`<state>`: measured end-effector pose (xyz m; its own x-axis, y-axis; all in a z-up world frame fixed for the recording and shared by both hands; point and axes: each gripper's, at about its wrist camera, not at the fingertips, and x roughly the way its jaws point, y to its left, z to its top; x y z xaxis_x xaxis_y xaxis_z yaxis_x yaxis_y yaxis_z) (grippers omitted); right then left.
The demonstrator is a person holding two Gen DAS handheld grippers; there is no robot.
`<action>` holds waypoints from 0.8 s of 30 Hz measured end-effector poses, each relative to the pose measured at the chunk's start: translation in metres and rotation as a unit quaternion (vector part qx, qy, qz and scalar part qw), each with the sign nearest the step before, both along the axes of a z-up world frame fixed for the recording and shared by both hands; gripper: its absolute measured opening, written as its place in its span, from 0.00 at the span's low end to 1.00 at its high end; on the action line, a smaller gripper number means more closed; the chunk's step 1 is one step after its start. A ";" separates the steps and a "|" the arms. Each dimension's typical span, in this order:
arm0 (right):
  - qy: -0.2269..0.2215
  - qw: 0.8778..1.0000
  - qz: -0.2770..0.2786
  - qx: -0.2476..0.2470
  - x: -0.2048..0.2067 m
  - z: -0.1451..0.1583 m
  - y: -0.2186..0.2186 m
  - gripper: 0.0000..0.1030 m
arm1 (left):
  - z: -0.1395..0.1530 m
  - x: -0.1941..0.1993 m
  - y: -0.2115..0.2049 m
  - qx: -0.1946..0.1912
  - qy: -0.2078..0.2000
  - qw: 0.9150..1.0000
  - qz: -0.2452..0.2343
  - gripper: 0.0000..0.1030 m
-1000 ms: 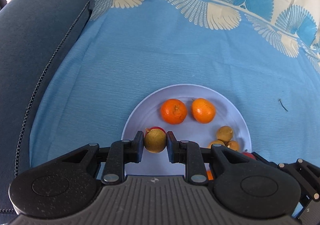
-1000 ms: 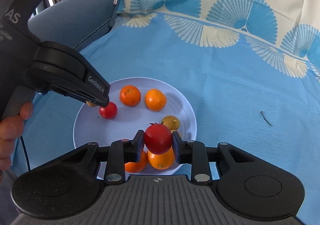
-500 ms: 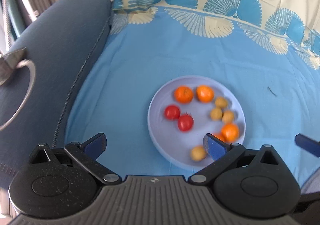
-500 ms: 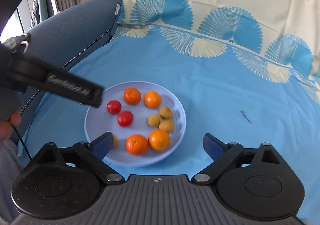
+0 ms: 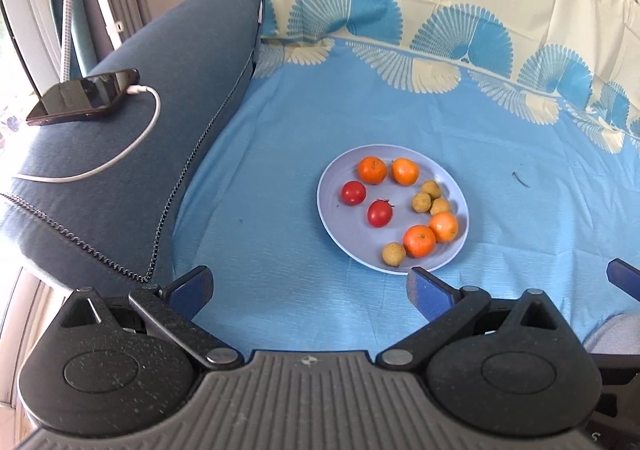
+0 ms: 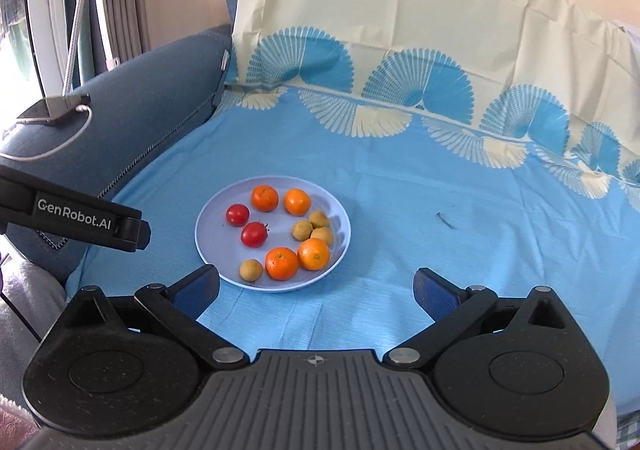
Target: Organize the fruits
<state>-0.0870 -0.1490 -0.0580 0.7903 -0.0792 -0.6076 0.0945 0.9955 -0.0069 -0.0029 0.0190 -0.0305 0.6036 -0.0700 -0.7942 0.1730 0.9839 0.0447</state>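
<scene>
Fruits sit grouped on the plate (image 6: 208, 246), centre of frame: oranges (image 6: 281, 263), tomatoes (image 6: 253, 234), small brown ones (image 6: 302, 229). Your left gripper (image 5: 310, 290) and right gripper (image 6: 316, 292) have just sprung wide, nothing between. Looks sorted; nudge the stray brown fruit (image 6: 251, 269) over gently if you regrip.

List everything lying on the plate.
On the plate: four oranges, two red tomatoes, four small yellow-brown fruits. All lie in a single layer; nothing hides beneath them except plate.
</scene>
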 end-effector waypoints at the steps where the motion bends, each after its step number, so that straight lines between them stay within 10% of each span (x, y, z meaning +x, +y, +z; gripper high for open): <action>1: -0.005 1.000 -0.001 -0.001 -0.004 0.002 0.001 0.99 | 0.002 -0.004 -0.001 0.001 -0.004 1.000 -0.001 1.00; 24: -0.028 0.999 -0.021 0.004 -0.035 0.010 -0.004 0.99 | 0.014 -0.029 -0.015 0.017 -0.030 0.999 -0.023 1.00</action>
